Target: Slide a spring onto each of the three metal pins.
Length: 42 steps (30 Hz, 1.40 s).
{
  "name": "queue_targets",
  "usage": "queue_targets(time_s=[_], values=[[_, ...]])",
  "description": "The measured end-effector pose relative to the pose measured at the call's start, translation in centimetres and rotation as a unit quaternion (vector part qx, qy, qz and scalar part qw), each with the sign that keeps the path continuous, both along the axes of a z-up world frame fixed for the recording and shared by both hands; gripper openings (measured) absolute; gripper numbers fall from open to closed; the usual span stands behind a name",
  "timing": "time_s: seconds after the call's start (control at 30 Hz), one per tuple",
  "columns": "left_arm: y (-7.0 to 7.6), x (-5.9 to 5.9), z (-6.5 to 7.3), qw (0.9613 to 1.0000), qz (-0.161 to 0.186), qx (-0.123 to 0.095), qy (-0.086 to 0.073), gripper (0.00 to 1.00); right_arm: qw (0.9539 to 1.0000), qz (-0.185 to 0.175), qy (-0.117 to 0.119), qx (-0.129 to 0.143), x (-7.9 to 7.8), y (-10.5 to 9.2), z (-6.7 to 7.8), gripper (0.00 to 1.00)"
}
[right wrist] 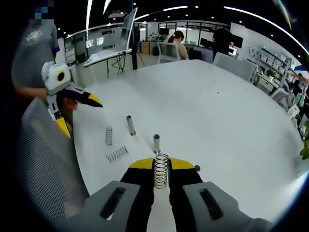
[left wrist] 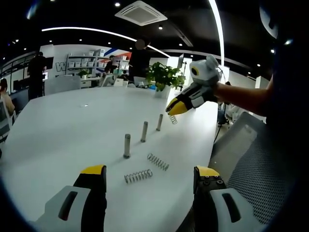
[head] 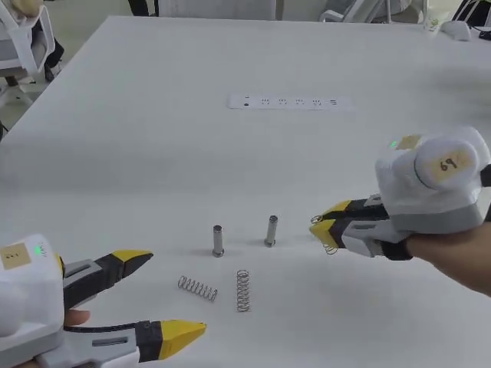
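Two upright metal pins [head: 218, 240] [head: 271, 230] stand on the white table [head: 153, 153]; the left gripper view shows three pins in a row [left wrist: 126, 145] [left wrist: 144, 131] [left wrist: 160, 122]. Two loose springs [head: 197, 287] [head: 243, 290] lie just in front of them. My right gripper [head: 318, 225] hovers right of the pins, shut on a third spring [right wrist: 161, 170], which stands upright between its jaws close behind a pin [right wrist: 156, 143]. My left gripper [head: 173, 293] is open at the near left, its jaws wide apart with nothing between them, a little short of the loose springs [left wrist: 138, 176] [left wrist: 158, 161].
A white power strip [head: 290, 102] lies flat on the table farther back. Office chairs [head: 23, 42] stand at the far left edge. A mesh chair [left wrist: 256, 159] sits at the table's near side. People and a potted plant [left wrist: 164, 75] are in the room behind.
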State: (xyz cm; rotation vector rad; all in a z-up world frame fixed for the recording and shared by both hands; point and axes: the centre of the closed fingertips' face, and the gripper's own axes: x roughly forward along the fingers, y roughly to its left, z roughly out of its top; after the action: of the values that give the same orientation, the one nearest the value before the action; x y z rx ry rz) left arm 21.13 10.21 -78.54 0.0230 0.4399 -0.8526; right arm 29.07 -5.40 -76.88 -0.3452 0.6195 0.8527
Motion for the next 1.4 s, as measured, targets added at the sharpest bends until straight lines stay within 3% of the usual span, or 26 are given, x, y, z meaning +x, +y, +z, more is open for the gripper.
queue_targets(time_s=[0.2, 0.43, 0.53, 0.67, 1.07, 1.4], values=[[-0.2, 0.0, 0.4, 1.0000, -0.002, -0.001, -0.004, 0.70, 0.9990, -0.002, -0.030, 0.033, 0.1, -0.2, 1.4, 0.08], [-0.4, 0.1, 1.4, 0.9999, 0.001, -0.012, -0.011, 0.69, 0.9923, -0.009, -0.037, 0.118, -0.2, 1.1, 4.9, 0.08], [-0.5, 0.1, 2.6, 0.9994, 0.004, -0.029, -0.020, 0.69, 0.9899, -0.001, -0.043, 0.135, -0.7, 2.0, 6.3, 0.08], [-1.2, 0.1, 4.4, 0.9985, -0.005, -0.034, -0.041, 0.67, 0.9849, 0.019, -0.054, 0.163, -1.5, 3.8, 8.5, 0.08], [-3.7, 1.0, 10.4, 0.9914, -0.041, -0.080, -0.095, 0.61, 0.9744, 0.080, -0.079, 0.195, -3.9, 8.4, 12.6, 0.08], [-5.0, 1.7, 11.9, 0.9882, -0.061, -0.086, -0.111, 0.54, 0.9683, 0.111, -0.078, 0.210, -5.0, 10.7, 13.6, 0.08]])
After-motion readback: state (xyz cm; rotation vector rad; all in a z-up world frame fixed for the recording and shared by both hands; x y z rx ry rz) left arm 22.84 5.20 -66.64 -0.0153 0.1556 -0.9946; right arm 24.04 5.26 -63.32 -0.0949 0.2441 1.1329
